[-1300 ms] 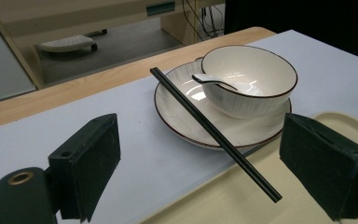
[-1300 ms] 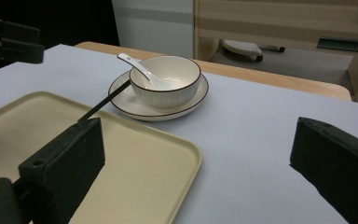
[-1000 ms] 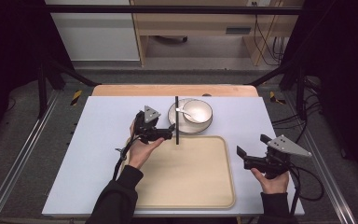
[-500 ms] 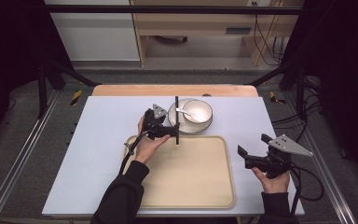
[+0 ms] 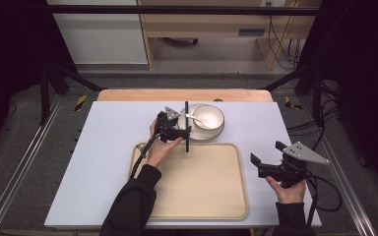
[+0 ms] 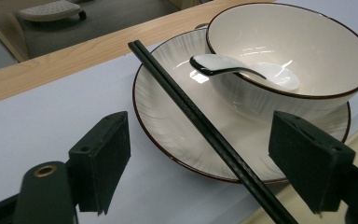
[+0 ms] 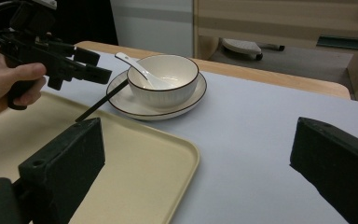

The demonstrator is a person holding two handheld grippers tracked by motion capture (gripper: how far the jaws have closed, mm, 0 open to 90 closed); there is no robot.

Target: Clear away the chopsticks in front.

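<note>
The high view looks forward and down from above the person's side of the table (image 5: 103, 162), taking in the whole top from well off, with floor and furniture beyond. The left gripper view sits close and low, looking along its jaws at the plate (image 6: 168, 135), the bowl (image 6: 307, 60) and the chopsticks (image 6: 200, 121). The right gripper view looks from farther off, low across the tray (image 7: 135, 154), and shares that plate (image 7: 186, 105) and bowl (image 7: 168, 74) with both other views, plus the left gripper (image 7: 91, 65).
</note>
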